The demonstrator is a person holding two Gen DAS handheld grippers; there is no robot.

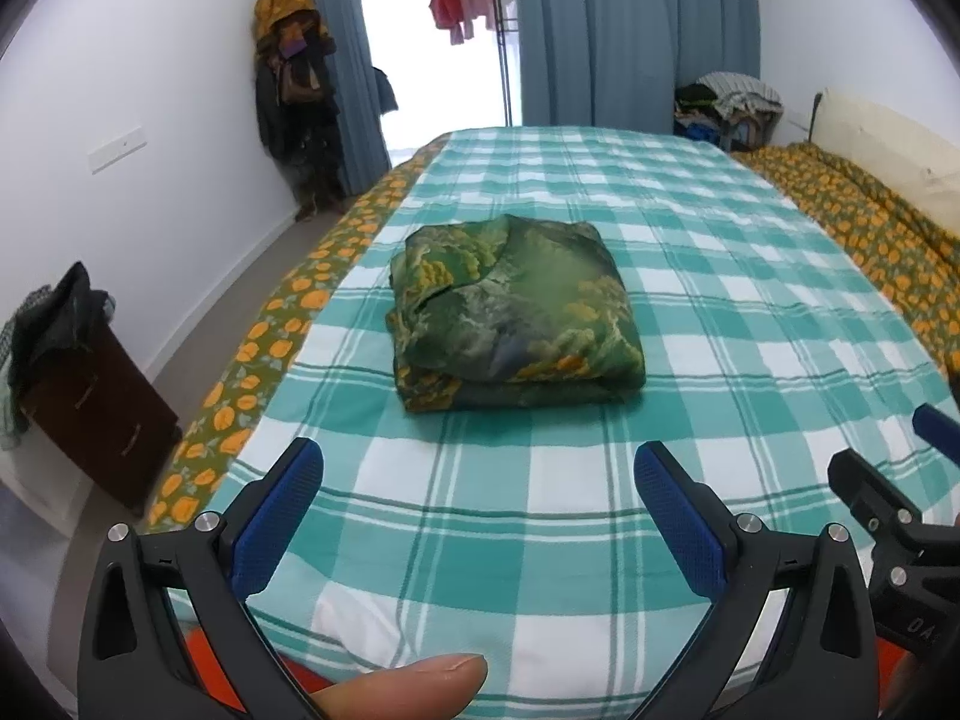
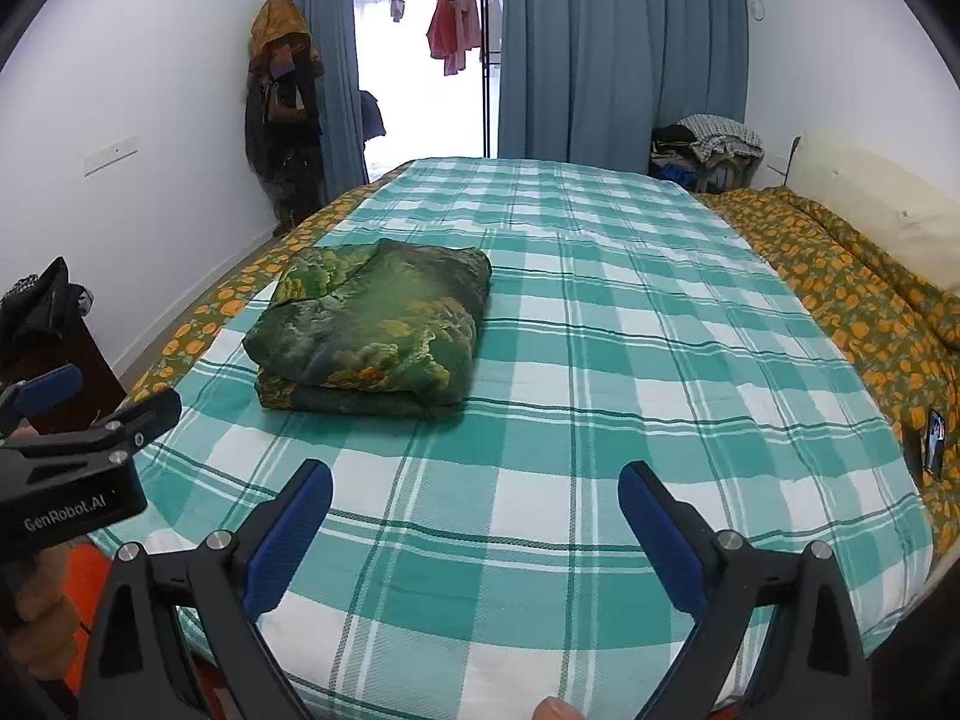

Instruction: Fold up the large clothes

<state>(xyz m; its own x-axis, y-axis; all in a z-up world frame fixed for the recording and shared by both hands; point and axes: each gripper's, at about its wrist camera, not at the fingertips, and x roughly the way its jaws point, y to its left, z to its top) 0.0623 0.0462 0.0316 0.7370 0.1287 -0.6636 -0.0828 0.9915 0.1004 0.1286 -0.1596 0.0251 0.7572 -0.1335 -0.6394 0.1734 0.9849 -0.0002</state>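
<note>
Folding looks finished; both tongs hang empty at the near edge of the bed.

The left gripper (image 1: pixel 477 516) and the right gripper (image 2: pixel 474 531) are both spread wide, pinching nothing, above the checked sheet (image 2: pixel 600 360) by the bed's near edge. Further in, toward the left edge, the green patterned garment (image 1: pixel 510 315) lies as a compact, layered rectangle, apart from both tongs. Judging by that, little remains, perhaps squaring the slightly loose top flap.
</note>
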